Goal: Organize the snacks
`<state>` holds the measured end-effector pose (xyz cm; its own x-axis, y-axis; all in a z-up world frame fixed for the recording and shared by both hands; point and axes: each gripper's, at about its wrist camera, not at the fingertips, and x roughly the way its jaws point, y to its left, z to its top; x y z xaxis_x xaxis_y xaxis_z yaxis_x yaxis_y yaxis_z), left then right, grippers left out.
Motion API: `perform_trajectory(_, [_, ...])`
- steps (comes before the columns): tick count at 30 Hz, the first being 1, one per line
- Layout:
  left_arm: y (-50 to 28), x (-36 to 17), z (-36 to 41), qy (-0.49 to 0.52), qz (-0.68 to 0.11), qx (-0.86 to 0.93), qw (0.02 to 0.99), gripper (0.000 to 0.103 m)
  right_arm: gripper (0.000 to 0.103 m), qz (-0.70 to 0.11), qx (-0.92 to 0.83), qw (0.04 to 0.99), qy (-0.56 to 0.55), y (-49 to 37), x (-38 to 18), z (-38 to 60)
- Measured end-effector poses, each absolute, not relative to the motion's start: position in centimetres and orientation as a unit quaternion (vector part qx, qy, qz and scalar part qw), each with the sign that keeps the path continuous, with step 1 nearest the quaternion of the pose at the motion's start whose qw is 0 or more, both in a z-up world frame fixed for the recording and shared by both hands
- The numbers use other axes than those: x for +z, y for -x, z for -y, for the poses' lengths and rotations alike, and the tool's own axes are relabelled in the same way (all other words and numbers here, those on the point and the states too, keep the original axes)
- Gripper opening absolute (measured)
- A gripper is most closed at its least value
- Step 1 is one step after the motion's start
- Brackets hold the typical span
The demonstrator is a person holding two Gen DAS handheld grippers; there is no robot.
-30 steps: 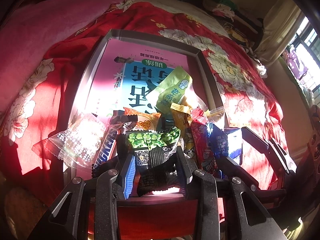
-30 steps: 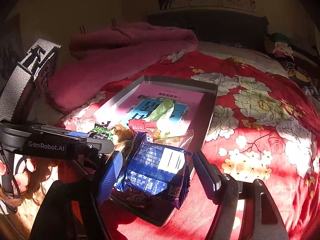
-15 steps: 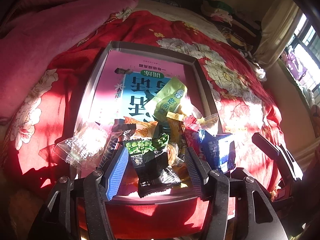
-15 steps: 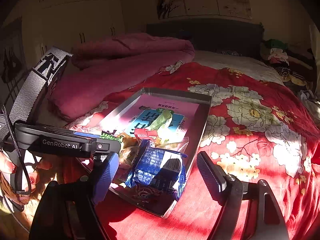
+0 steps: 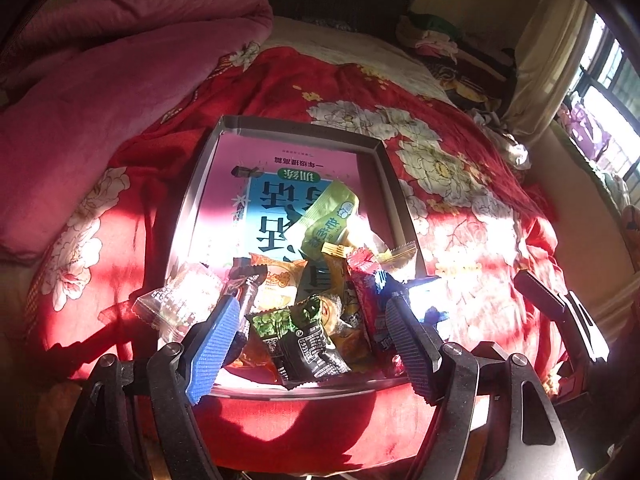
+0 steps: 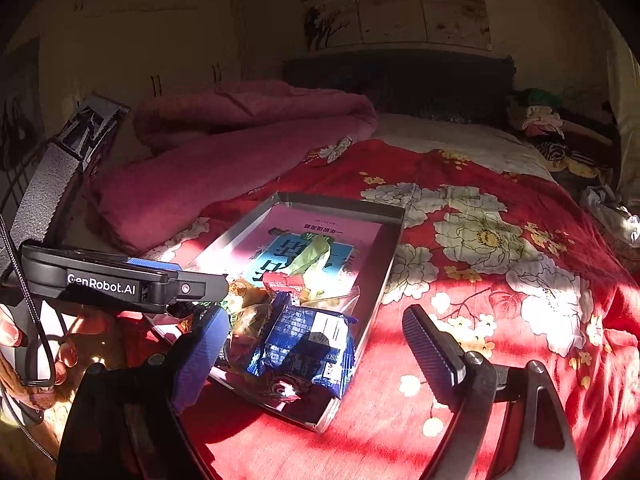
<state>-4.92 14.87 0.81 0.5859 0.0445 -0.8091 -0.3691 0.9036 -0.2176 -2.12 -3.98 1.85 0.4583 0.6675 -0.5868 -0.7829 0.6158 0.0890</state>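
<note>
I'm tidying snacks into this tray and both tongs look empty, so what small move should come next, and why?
Probably draw both tongs back from the tray and look for snacks outside it. The left tongs have just opened off the black-and-green packet, the right tongs off the blue packet; both packets lie in the pile at the tray's near end, and no loose snack shows on the red bedspread.

Low sunlight is streaming through a window point(image 5: 612, 92) beside a pale curtain point(image 5: 548, 60), striping a red floral bedspread point(image 6: 500, 248). A pink quilt point(image 6: 248, 144) is lying bunched beneath cream cupboards point(image 6: 132, 36) and a dark headboard point(image 6: 400, 80).
</note>
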Motion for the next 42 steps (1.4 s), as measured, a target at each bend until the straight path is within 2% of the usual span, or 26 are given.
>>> perform_trajectory(10, [8.8, 2.0, -12.1, 0.171, -0.442, 0.133, 0.870, 0.080, 0.101, -0.311, 0.432, 0.843, 0.078, 4.0, 4.2, 6.6])
perform_trajectory(19, [11.4, 2.1, -10.5, 0.175, -0.442, 0.136, 0.869, 0.080, 0.101, -0.343, 0.413, 0.840, 0.078, 5.5, 3.9, 9.0])
perform_trajectory(42, [12.2, 2.5, -10.0, 0.167, -0.438, 0.131, 0.874, 0.080, 0.102, -0.338, 0.423, 0.836, 0.090, 6.8, 3.9, 8.6])
